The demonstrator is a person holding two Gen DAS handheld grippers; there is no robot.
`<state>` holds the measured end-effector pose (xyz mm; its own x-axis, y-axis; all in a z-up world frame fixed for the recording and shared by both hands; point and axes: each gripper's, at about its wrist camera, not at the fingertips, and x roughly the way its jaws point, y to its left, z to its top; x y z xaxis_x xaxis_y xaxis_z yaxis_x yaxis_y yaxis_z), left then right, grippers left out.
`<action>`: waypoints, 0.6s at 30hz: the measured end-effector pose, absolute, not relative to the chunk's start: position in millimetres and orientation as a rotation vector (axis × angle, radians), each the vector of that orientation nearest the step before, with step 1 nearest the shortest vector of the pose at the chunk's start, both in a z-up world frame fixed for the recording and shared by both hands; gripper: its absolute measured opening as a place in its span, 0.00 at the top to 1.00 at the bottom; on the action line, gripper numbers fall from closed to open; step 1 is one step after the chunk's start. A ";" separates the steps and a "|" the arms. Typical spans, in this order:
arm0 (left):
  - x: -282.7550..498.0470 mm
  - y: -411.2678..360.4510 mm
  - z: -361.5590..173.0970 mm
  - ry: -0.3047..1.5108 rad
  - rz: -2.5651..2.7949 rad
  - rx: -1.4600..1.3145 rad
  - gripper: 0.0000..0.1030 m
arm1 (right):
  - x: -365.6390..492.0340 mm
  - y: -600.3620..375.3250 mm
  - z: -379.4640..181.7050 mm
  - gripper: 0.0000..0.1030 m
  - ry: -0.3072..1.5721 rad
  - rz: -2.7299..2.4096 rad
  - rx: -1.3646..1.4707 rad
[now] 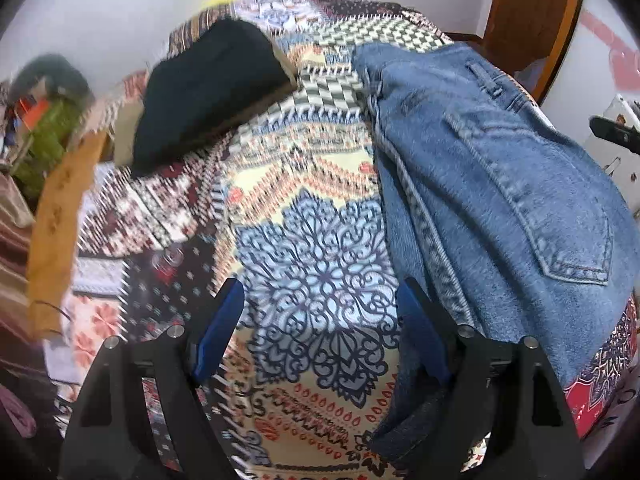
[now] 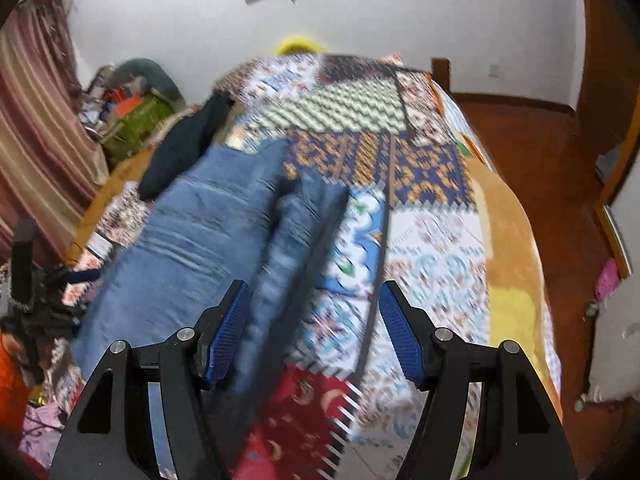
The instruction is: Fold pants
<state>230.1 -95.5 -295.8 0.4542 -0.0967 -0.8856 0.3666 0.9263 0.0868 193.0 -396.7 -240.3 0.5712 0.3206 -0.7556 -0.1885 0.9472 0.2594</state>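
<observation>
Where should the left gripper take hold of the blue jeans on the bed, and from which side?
Probably at the jeans' long folded edge beside the open left gripper, coming from the bare quilt side. That edge is stacked in layers and slightly raised, so one finger could slide under it. The flat pocket area offers no lip to pinch.

- jeans [image 1: 500, 168] lie on the bedspread [image 1: 312, 240], right side of the left wrist view
- dark folded garment [image 1: 208, 92] sits far left of them, well apart
</observation>
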 end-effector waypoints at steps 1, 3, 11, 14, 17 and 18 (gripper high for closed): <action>233.1 -92.2 -287.7 1.046 -0.275 0.256 0.23 | 194.8 -392.5 -237.8 0.39 0.904 0.315 0.152; 242.6 -86.9 -273.1 1.027 -0.247 0.201 0.23 | 203.9 -378.7 -235.3 0.39 0.882 0.350 0.130; 281.5 -124.2 -249.2 0.960 -0.324 0.216 0.16 | 240.2 -341.2 -255.1 0.61 0.909 0.437 0.064; 295.2 -152.5 -258.4 0.968 -0.364 0.261 0.15 | 245.4 -335.5 -263.8 0.74 0.933 0.450 0.048; 308.7 -176.9 -270.1 0.987 -0.394 0.317 0.15 | 245.3 -339.0 -267.8 0.86 0.921 0.438 0.034; 311.2 -181.4 -272.5 0.987 -0.400 0.327 0.15 | 243.0 -343.4 -266.6 0.87 0.907 0.441 0.040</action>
<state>311.2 -181.4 -272.5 0.4893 -0.1767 -0.8540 0.4671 0.8801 0.0855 243.0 -343.4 -266.6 0.5329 0.3862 -0.7529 -0.3531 0.9101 0.2170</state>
